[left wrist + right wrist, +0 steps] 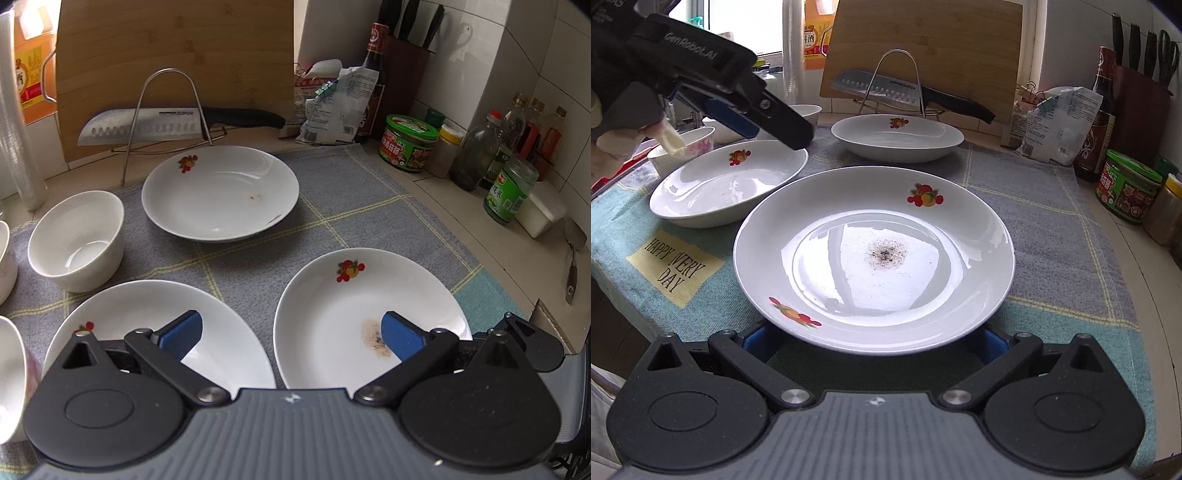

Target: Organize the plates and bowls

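Note:
Three white plates with fruit prints lie on a grey checked cloth [351, 192]. The far plate [220, 192] sits by the knife rack. The near left plate [147, 314] and the near right plate [365, 306], with a dark stain, lie under my open left gripper [291, 332], which hovers above the gap between them. A white bowl [75, 240] stands at the left. In the right wrist view the stained plate [873, 258] fills the middle; my open right gripper [873, 341] is at its near rim, fingers mostly hidden beneath it. The left gripper [757, 118] hovers over the left plate [727, 184].
A knife [147, 127] rests on a wire rack against a bamboo cutting board [173, 55]. Jars, bottles and a knife block [410, 55] line the right wall. More bowls [698, 142] stand at the left. The counter edge is near the bottom.

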`<state>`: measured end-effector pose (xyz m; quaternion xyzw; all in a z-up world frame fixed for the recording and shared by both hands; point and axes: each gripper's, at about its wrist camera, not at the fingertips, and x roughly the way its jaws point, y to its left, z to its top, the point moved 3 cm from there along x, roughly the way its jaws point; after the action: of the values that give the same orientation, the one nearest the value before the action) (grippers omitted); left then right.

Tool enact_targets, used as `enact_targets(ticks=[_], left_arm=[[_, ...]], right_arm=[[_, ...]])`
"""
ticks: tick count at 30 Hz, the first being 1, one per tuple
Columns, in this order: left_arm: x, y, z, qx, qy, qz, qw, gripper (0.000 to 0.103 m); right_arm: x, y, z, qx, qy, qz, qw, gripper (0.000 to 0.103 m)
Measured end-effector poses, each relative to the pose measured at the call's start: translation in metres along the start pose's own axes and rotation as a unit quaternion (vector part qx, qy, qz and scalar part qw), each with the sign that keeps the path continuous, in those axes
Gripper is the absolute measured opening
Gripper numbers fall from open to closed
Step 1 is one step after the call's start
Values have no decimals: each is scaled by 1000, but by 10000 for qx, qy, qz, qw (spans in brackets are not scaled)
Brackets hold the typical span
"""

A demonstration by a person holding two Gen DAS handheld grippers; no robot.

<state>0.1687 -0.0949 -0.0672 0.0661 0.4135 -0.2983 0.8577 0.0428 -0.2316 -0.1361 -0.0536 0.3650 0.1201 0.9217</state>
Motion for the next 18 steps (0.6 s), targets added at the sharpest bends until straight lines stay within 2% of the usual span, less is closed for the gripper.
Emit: enact_targets(ticks=[10,18], left_arm=[[37,-17,24,375,203,-148,9990,102],[64,-33,29,800,574,-304,9947,98]], right_arm=[[-1,-4,-4,-28,-63,3,10000,103],[-2,-7,-5,-94,-102,67,9999,103]])
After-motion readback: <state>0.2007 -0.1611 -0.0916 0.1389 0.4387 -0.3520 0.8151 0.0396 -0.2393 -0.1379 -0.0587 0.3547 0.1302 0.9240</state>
